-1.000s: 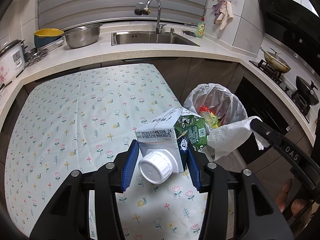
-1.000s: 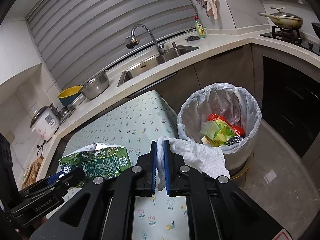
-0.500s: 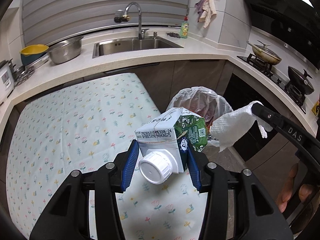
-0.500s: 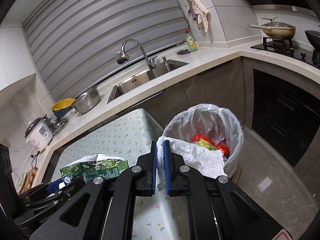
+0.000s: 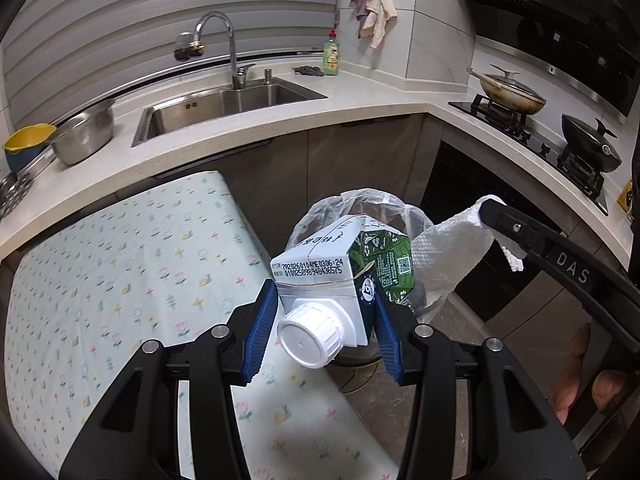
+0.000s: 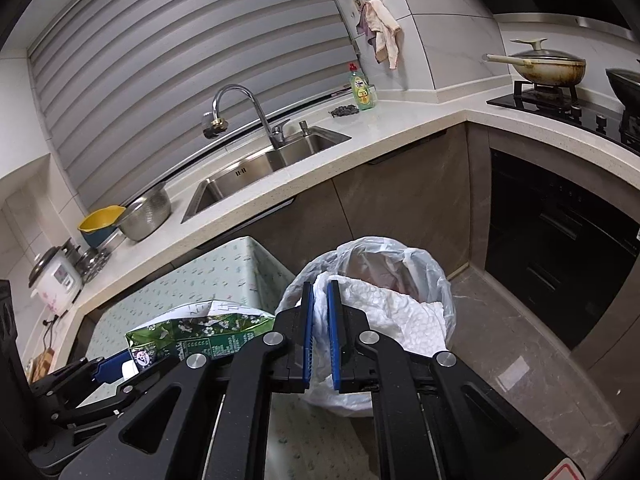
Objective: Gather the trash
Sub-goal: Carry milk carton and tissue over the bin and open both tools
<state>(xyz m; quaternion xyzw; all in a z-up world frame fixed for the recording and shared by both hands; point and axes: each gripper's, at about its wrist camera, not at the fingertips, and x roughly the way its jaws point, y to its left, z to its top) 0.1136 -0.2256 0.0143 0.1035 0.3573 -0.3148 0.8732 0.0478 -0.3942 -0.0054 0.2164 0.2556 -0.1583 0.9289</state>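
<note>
the left tongs point(image 5: 326, 320) clamp the milk carton point(image 5: 344, 276), cap facing the camera, long axis pointing toward the bin point(image 5: 360, 200) at twelve o'clock. the right tongs point(image 6: 318, 336) pinch a paper towel point(image 6: 400, 312) draped over the bin's point(image 6: 384, 248) near rim, likely nearer to dropping.

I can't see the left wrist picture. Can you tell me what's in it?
The left hand-held gripper holds a green-and-white milk carton, white cap toward the camera, in front of a bag-lined trash bin. At right, the other hand-held gripper pinches a white paper towel.
</note>
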